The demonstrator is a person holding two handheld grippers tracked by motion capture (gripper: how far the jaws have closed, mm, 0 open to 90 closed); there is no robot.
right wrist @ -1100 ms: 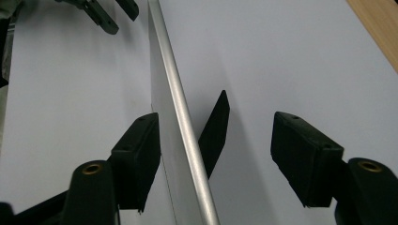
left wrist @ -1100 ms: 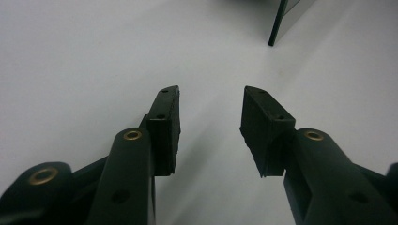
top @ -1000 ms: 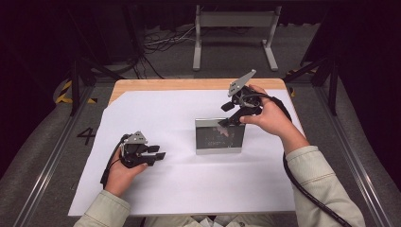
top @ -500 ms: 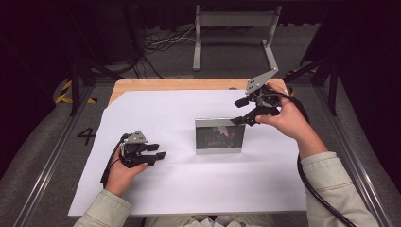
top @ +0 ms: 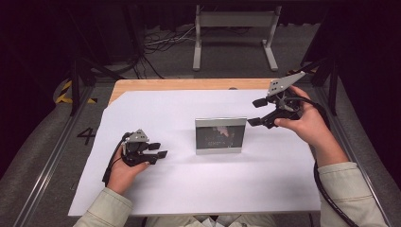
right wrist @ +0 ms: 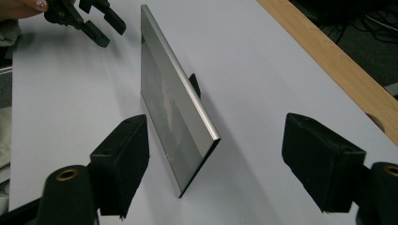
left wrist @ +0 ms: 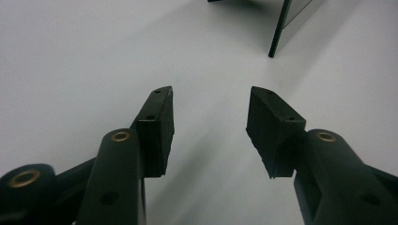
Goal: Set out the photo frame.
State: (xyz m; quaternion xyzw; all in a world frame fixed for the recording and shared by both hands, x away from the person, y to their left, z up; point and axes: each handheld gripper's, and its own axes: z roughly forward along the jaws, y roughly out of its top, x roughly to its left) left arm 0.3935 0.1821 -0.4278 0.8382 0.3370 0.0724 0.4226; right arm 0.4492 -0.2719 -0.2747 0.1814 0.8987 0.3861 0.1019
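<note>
One silver-framed rectangular picture frame (top: 221,135) stands upright mid-table on white paper sheet (top: 189,189), propped on rear stand. Right gripper (top: 257,112) held just beside frame's right edge, raised, jaws wide apart, empty. Left gripper (top: 160,150) low on sheet, well apart to frame's left, jaws apart, empty.

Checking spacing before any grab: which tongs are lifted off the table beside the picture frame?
The right tongs, raised beside the frame; the left tongs rest low on the white sheet.

Left hand-held gripper (top: 158,150) agape, low; right hand-held gripper (top: 256,112) agape, raised.
</note>
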